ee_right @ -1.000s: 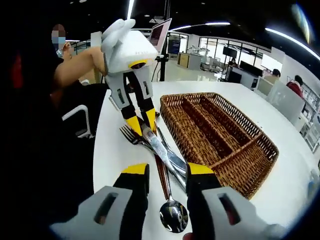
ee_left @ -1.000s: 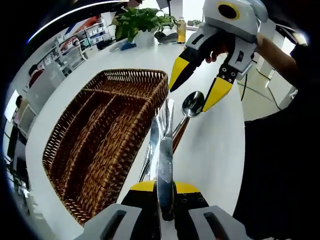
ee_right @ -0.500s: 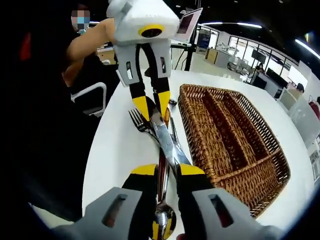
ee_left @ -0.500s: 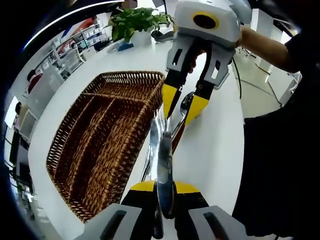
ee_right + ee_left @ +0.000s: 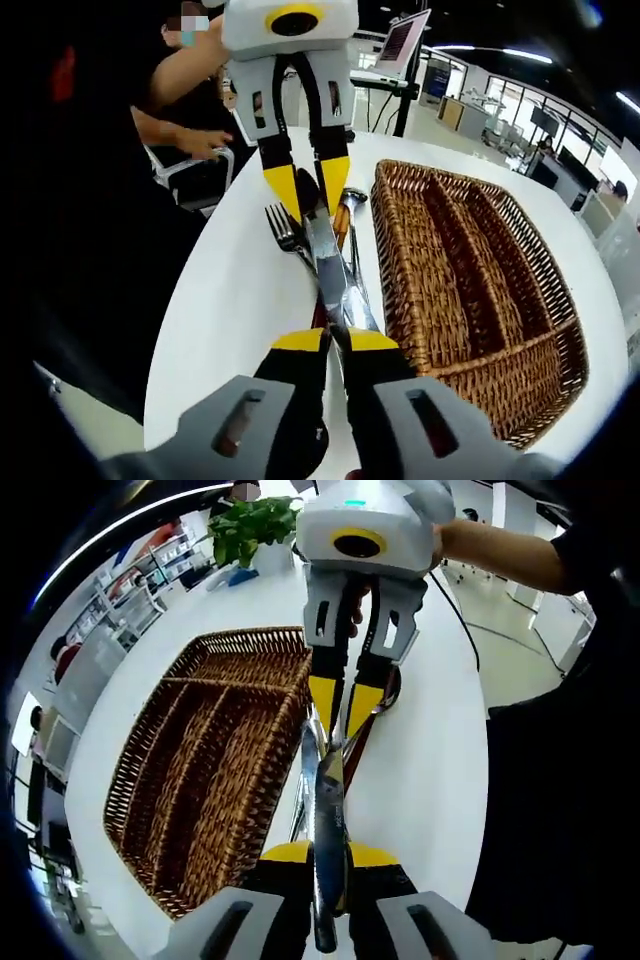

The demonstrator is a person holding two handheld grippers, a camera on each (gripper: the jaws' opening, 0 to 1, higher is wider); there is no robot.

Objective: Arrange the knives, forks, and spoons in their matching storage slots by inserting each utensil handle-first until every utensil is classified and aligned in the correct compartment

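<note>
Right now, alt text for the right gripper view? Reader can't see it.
Both tools hold one table knife between them: the right tool is closed on one end near the camera, and the left tool grips the far end. Under it a fork and other cutlery lie on the white table, beside an empty, divided wicker tray.

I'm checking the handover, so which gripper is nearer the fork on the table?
Left. The left gripper holds the knife right beside the fork; the right gripper grips the knife's other end, farther from the fork.
</note>
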